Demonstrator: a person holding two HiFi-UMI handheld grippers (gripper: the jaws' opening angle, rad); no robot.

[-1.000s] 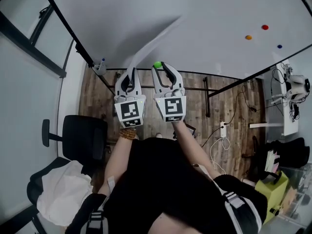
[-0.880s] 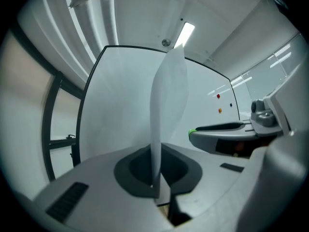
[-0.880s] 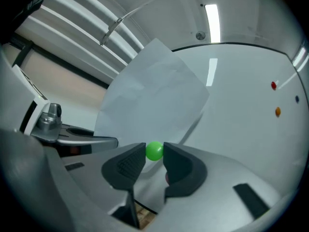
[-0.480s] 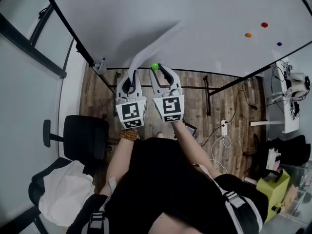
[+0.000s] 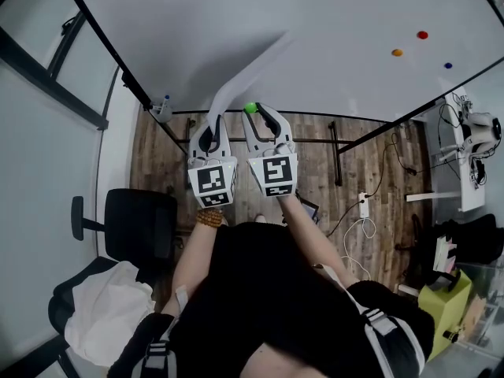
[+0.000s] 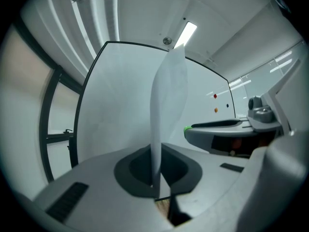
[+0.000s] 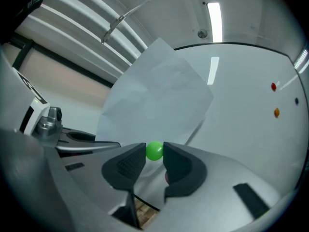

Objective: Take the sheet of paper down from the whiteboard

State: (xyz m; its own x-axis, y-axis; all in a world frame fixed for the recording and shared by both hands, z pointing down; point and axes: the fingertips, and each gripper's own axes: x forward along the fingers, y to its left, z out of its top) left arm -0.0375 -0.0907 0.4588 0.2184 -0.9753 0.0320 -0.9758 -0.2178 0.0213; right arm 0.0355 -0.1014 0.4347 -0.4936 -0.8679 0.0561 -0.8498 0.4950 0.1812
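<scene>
The left tool [image 6: 155,180] is pressed together on the bottom edge of the sheet [image 6: 166,100]. In the left gripper view the paper stands edge-on between the dark pads [image 6: 140,170] and rises from them as a narrow, bowed strip in front of the whiteboard [image 6: 116,105].

In the head view the sheet runs from this tool's tips up and to the right. It curls away from the board's face and throws a soft shadow on it. Whether its far end touches the board cannot be told.

The right tool [image 7: 154,154] pinches a small green ball [image 7: 154,151], which sits at the very tips of its pads with one pad touching each side. In the right gripper view the sheet lies behind and above the ball, tilted, with its lower edge just past the tips. It does not pass between these jaws.

The two tools are side by side and close together, both aimed at the board's lower edge. The right tool sits just to the right of the held paper edge.

A red dot [image 5: 422,35], an orange dot [image 5: 397,53] and a blue dot [image 5: 448,65] sit on the board well to the right, apart from the sheet. Below the tools are a wooden floor [image 5: 157,164] and a black chair [image 5: 138,223].
</scene>
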